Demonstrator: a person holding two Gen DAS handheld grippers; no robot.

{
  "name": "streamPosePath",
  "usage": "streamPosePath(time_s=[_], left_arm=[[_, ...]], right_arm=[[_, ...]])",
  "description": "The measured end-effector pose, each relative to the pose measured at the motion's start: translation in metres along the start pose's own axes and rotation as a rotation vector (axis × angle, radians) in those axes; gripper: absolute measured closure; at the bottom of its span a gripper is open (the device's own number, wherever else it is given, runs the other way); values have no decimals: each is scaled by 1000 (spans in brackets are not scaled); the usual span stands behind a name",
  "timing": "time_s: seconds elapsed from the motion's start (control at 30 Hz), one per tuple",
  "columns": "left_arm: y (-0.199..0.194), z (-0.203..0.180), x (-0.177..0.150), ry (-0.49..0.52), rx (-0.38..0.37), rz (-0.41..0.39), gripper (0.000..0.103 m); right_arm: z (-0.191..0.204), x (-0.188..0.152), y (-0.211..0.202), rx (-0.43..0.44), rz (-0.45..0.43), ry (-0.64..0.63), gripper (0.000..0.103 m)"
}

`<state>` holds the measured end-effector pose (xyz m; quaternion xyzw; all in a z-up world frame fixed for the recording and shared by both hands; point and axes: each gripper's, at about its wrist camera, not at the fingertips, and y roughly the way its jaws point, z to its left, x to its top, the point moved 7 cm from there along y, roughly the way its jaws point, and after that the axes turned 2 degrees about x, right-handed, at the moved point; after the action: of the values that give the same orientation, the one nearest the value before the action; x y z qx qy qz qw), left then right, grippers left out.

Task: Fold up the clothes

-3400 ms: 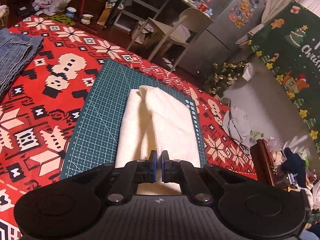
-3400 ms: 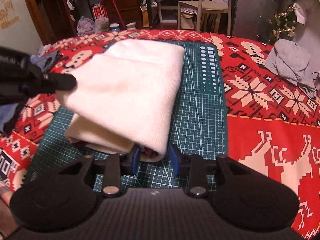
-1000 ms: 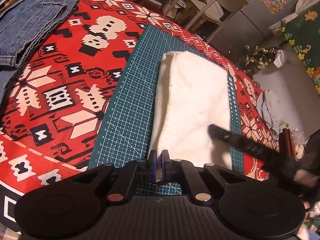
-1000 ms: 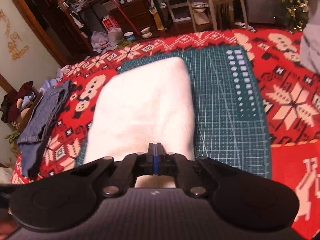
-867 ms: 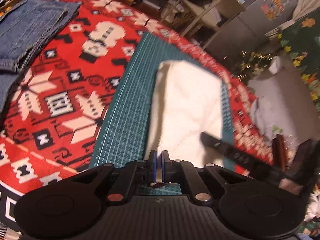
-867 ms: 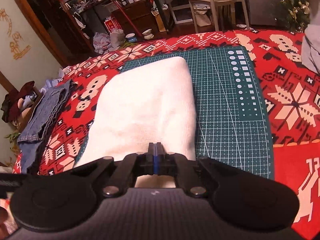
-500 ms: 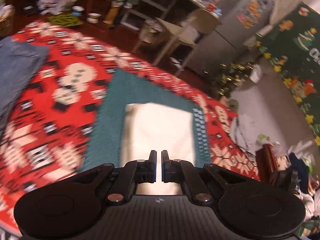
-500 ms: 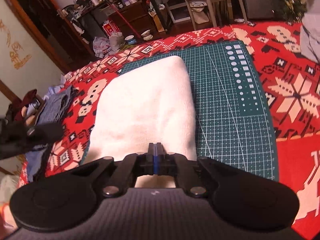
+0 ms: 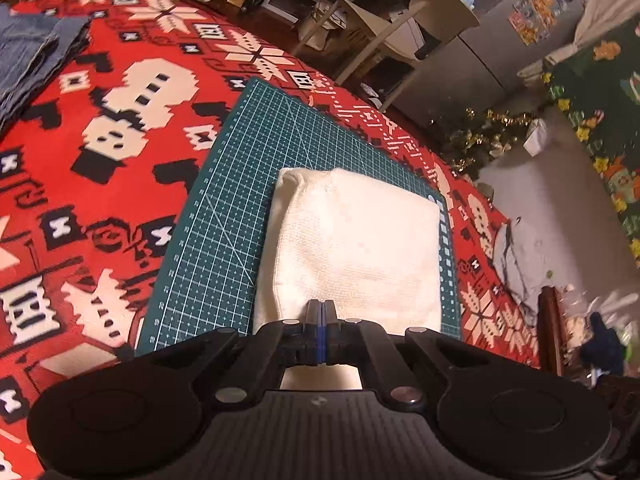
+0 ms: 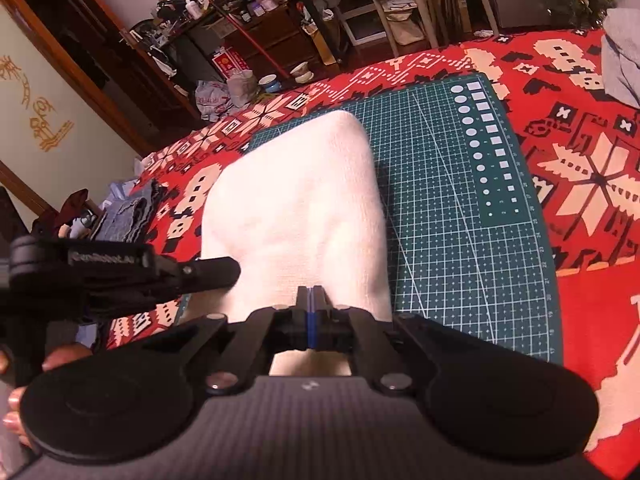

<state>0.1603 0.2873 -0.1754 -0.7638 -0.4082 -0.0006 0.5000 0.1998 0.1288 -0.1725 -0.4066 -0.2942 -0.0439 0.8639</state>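
Working over a folded white garment (image 9: 356,248) that is lying on the green cutting mat (image 9: 224,216), which is sitting on a red patterned blanket (image 9: 100,128). We are holding both claws at the garment's near edge. The left claw (image 9: 319,312) is pressed together, and the right claw (image 10: 309,298) is pressed together too. Whether either one is pinching cloth we cannot tell: the tips are sitting right over the white fabric, and the contact is hidden.

The garment is looking like a neat rectangle, its right side running along the mat's right border and its left side showing stacked layers. From the right wrist view, the left claw is coming in from the left, just beside the garment's near-left corner.

Risks we are noting:
- If the claws are gripping only the top layer, a lift could be peeling the fold open.
- If one claw is pulling ahead of the other, the rectangle could be skewing on the mat.
- Dragging instead of lifting could be bunching the lower layers.
- A folded pair of jeans (image 9: 28,52) is lying far left on the blanket, well apart, so no snag is expected there.
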Motion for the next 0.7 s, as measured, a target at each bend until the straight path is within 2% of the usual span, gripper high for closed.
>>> streamPosePath(time_s=[0.13, 0.23, 0.33, 0.43, 0.5, 0.6, 0.7], left_arm=[[1, -8, 0, 50, 40, -16, 100], [1, -5, 0, 32, 28, -8, 100], [2, -2, 1, 18, 9, -3, 100], [3, -2, 2, 10, -7, 4, 100], [0, -1, 5, -40, -35, 7, 102], [-12, -12, 22, -45, -91, -57, 101], [-11, -22, 42, -33, -113, -103, 101]], right_arm=[[9, 22, -13, -17, -63, -26, 103], [16, 46, -5, -28, -82, -56, 103], [22, 58, 19, -49, -53, -100, 103], [17, 55, 38, -105, -26, -136, 103], [15, 53, 41, -89, -35, -133, 103], [4, 53, 43, -50, -24, -59, 103], [5, 52, 43, -61, -23, -72, 103]])
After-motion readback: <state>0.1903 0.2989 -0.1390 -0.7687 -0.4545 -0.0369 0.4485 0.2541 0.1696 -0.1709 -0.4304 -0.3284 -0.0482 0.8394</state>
